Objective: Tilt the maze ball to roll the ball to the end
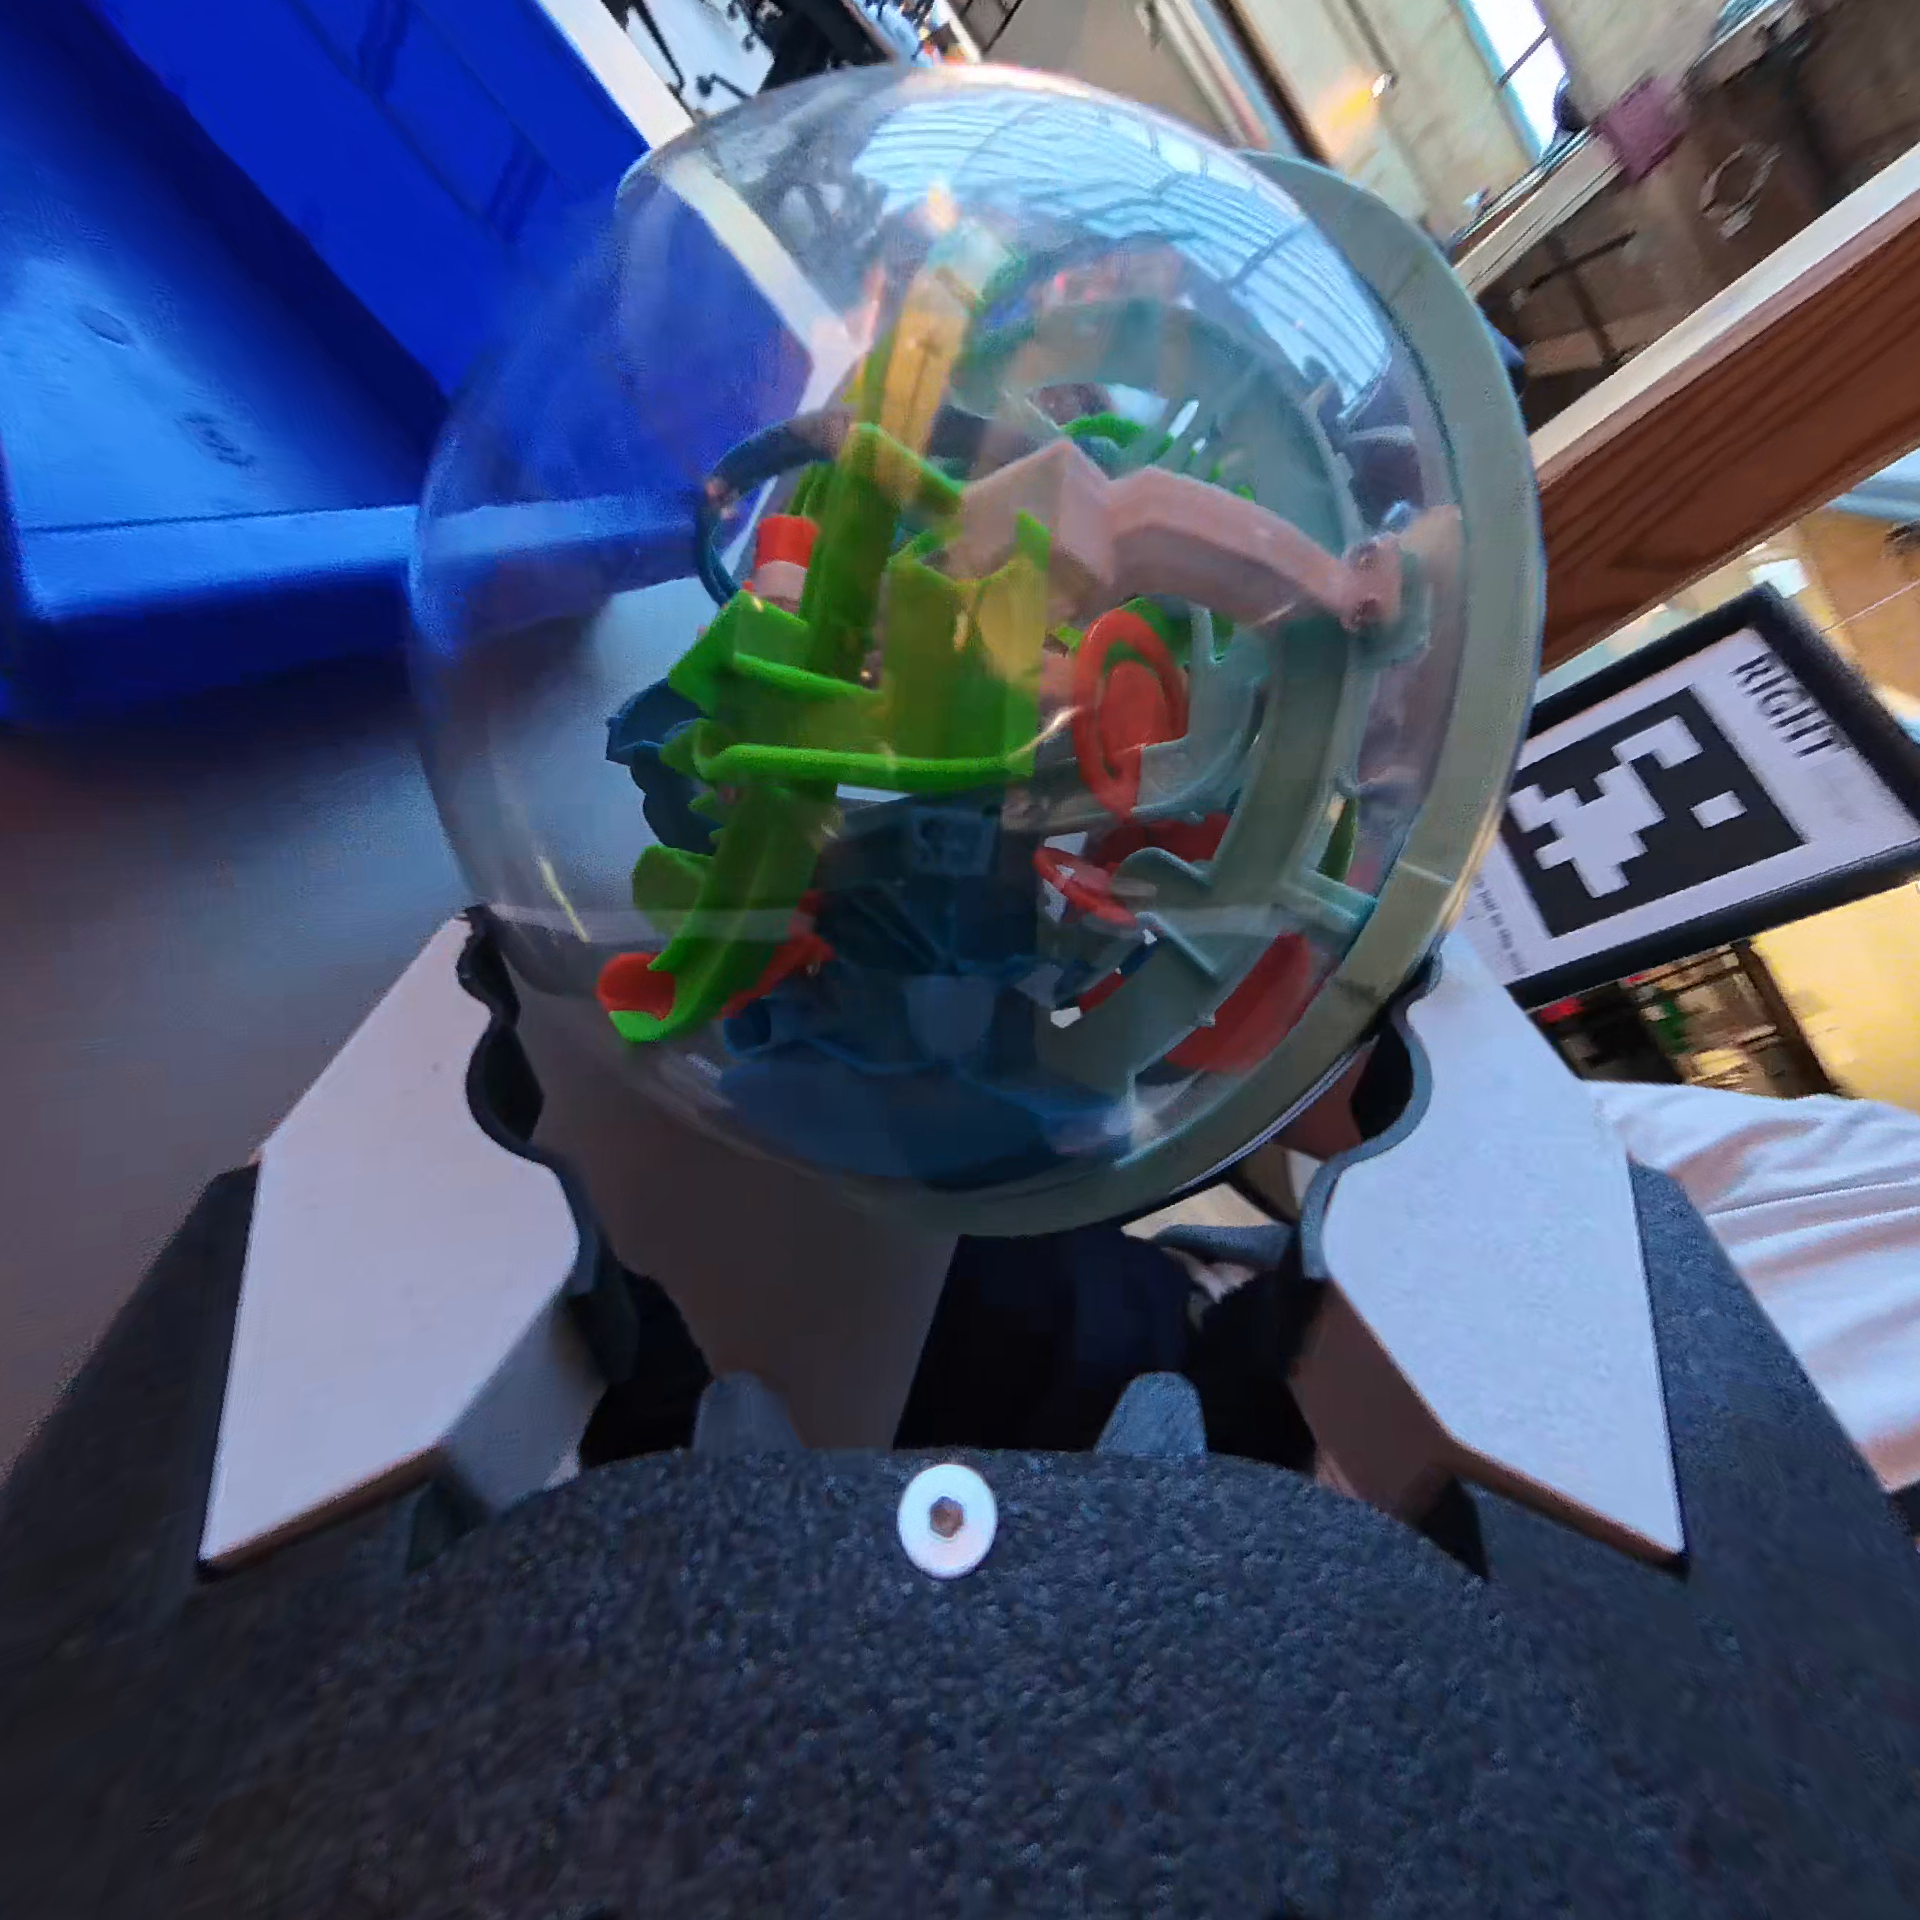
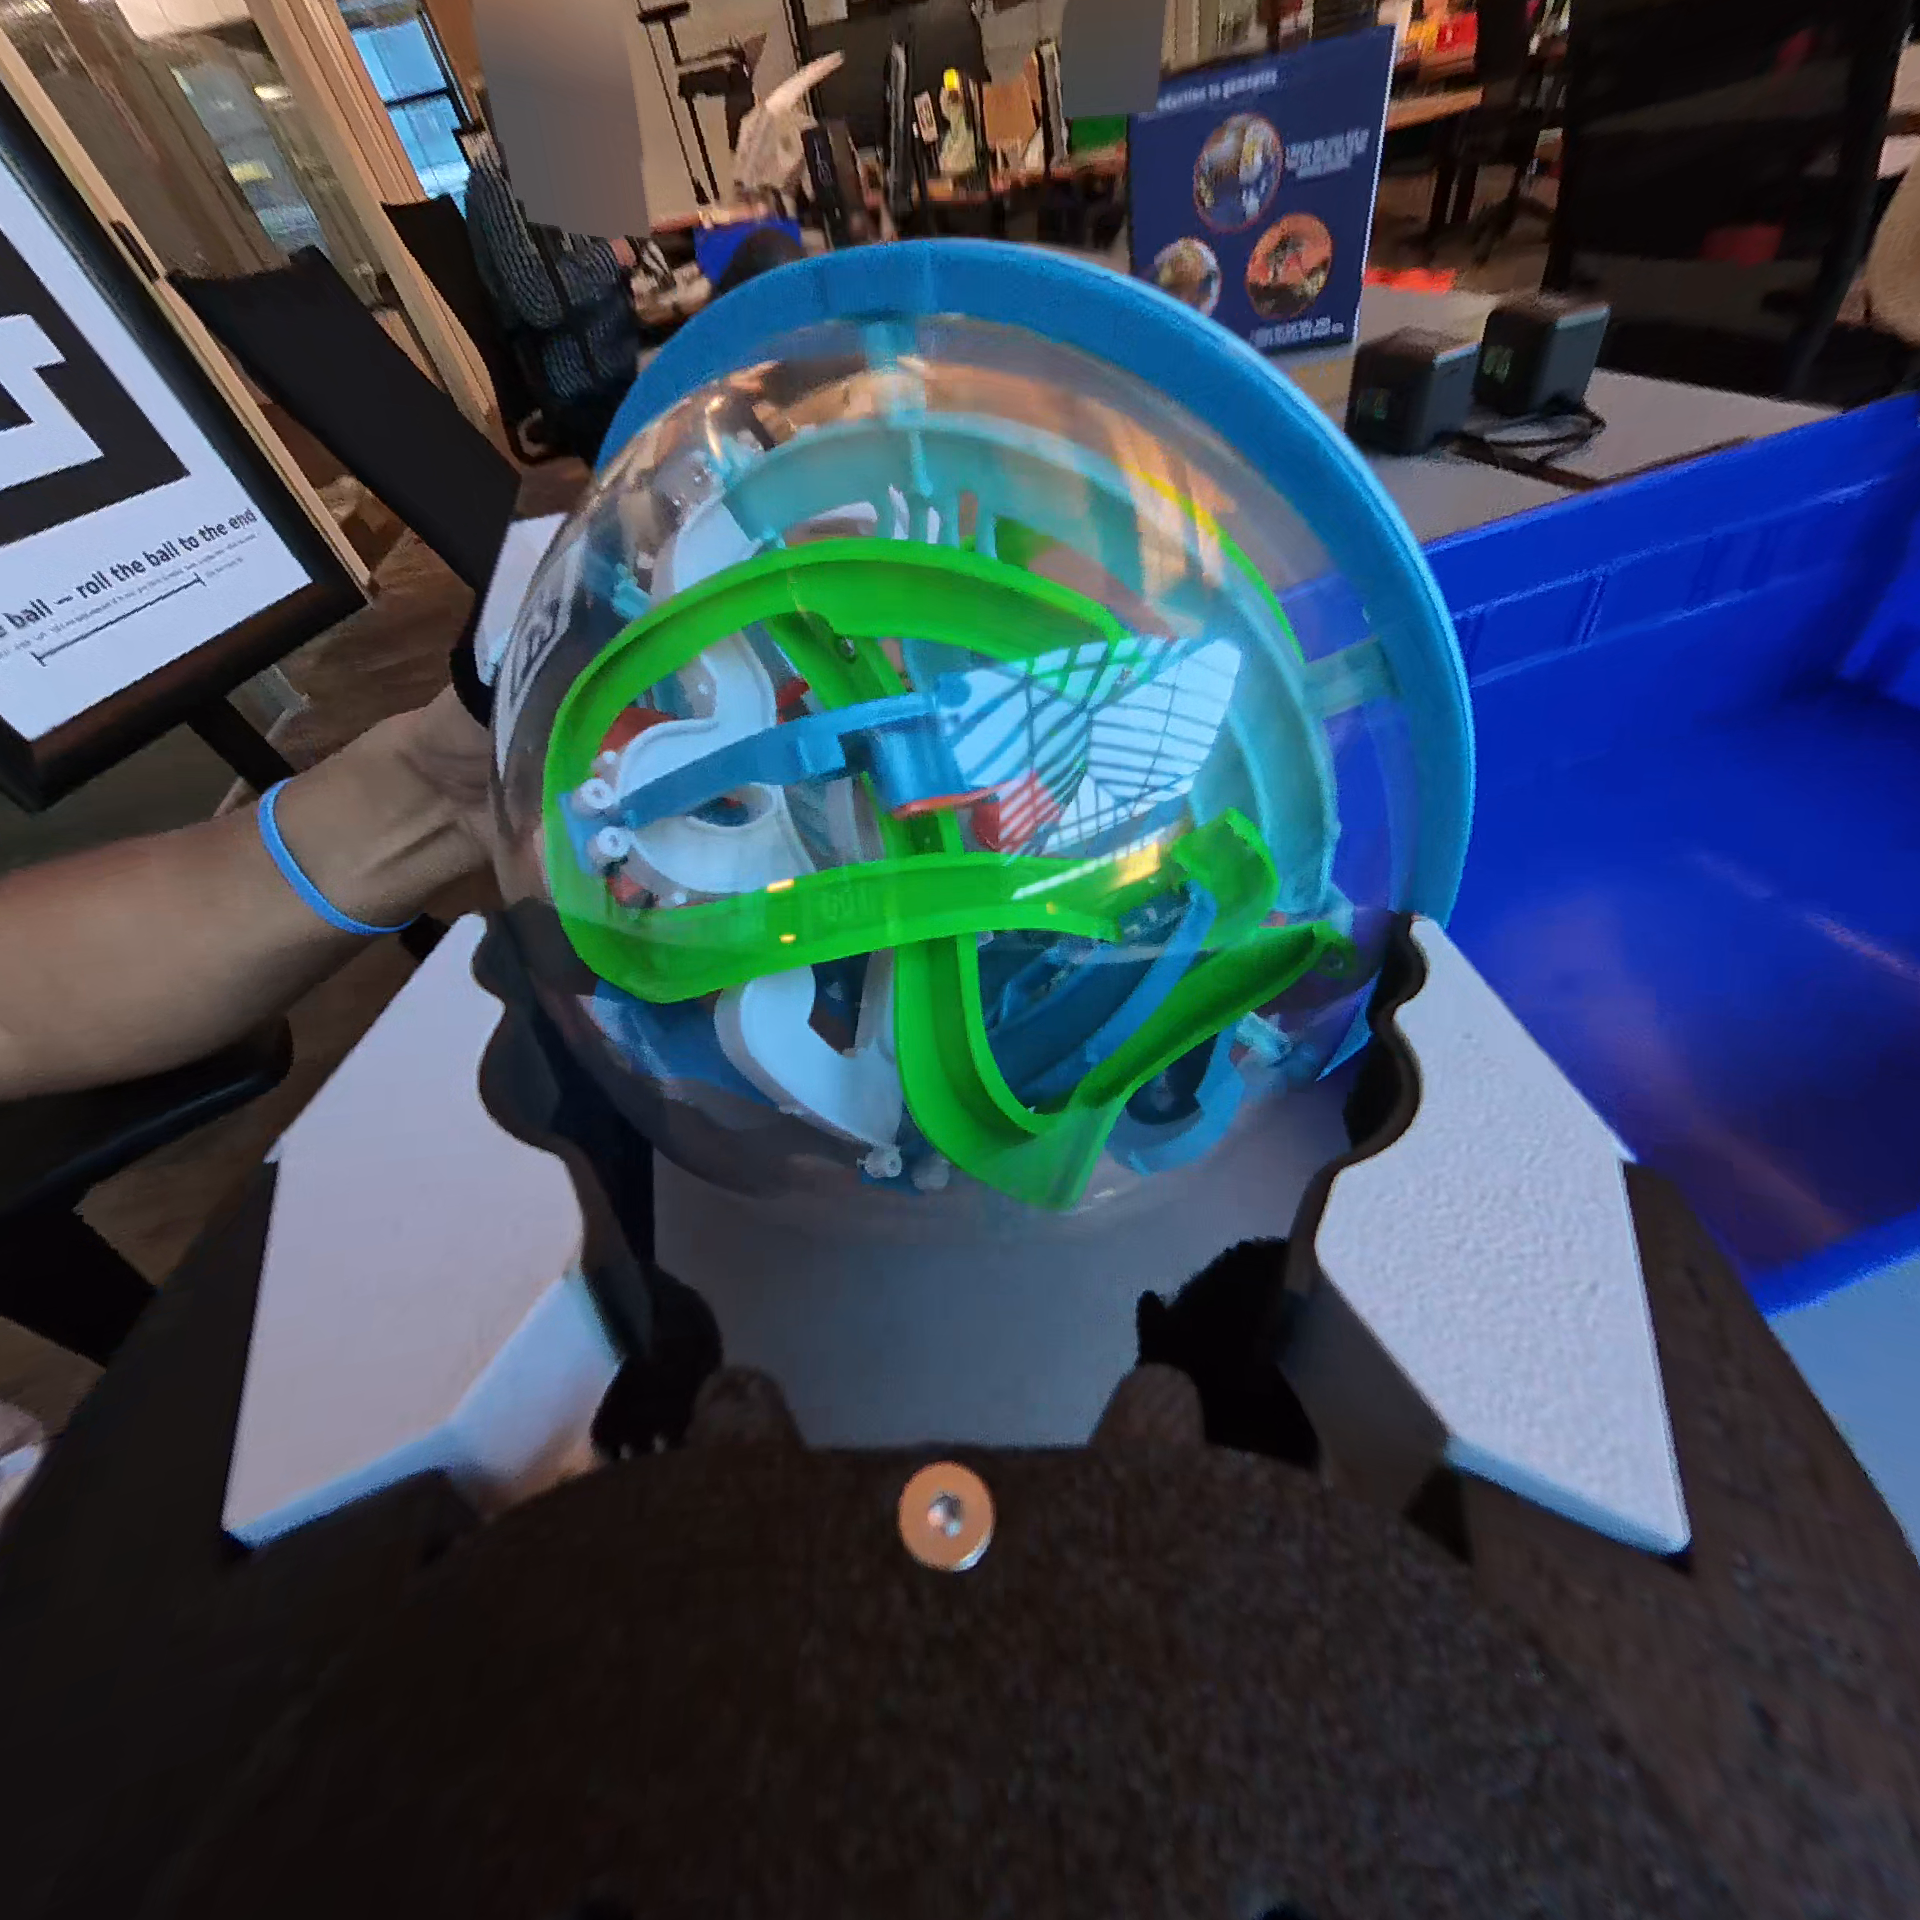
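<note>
The maze ball (image 1: 935,623) is a clear plastic sphere with green, blue, orange and pale tracks inside and a ring around its middle. It is held up off the grey table, tilted. My left gripper (image 1: 951,982) is shut on its lower part, with one finger on each side. My right gripper (image 2: 951,935) is shut on the same maze ball (image 2: 935,727) from the opposite side, its fingers pressing just below the blue ring (image 2: 1351,436). I cannot make out the small rolling ball among the tracks in either view.
A blue plastic bin (image 1: 208,312) stands close beside the sphere and also shows in the right wrist view (image 2: 1714,831). A framed sign with a black-and-white marker (image 2: 104,468) stands on the other side (image 1: 1662,800). A hand with a blue wristband (image 2: 343,862) is behind the sphere. Two small black boxes (image 2: 1475,384) sit farther back.
</note>
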Motion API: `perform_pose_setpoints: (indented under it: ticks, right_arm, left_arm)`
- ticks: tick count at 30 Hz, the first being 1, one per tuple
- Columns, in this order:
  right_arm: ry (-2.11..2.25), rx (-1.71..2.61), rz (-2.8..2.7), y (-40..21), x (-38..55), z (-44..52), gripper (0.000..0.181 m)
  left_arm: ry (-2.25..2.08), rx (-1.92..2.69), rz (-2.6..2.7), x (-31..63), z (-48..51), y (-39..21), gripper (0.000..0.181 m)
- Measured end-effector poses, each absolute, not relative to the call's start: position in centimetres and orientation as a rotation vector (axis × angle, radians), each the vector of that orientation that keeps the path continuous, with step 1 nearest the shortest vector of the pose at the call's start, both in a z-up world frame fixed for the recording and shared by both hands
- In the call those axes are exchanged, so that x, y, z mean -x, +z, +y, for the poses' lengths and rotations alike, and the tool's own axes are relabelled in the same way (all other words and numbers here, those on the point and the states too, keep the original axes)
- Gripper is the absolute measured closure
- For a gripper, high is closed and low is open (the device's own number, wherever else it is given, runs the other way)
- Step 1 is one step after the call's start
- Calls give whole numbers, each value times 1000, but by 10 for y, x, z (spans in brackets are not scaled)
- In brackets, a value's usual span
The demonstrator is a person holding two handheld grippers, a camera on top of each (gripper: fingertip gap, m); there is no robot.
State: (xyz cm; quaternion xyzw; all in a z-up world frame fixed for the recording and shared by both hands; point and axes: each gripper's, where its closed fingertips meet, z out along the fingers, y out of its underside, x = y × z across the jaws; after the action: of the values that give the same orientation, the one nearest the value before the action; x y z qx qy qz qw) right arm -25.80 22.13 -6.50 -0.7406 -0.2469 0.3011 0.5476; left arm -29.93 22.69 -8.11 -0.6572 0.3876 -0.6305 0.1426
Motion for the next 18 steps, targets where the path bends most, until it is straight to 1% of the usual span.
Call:
perform_pose_setpoints:
  ticks: [1, 7, 11, 14, 18]
  right_arm:
    - [717, 1791, -579, -61, 257, 220, 27]
    - [765, 1896, -495, -11, 248, 221, 27]
    - [787, 2039, -485, 20, 249, 228, 28]
    - [776, 2146, -517, 35, 254, 232, 28]
    - [752, 2185, -527, 49, 266, 241, 27]
  left_arm:
    - [-1865, 1901, 1089, 298, 225, -78, 24]
    - [-2301, 1874, 805, 286, 206, -47, 25]
    - [-2576, 1803, 628, 282, 193, -23, 24]
    - [-2663, 1753, 550, 285, 192, -6, 25]
    - [-2724, 1694, 458, 294, 199, 8, 25]
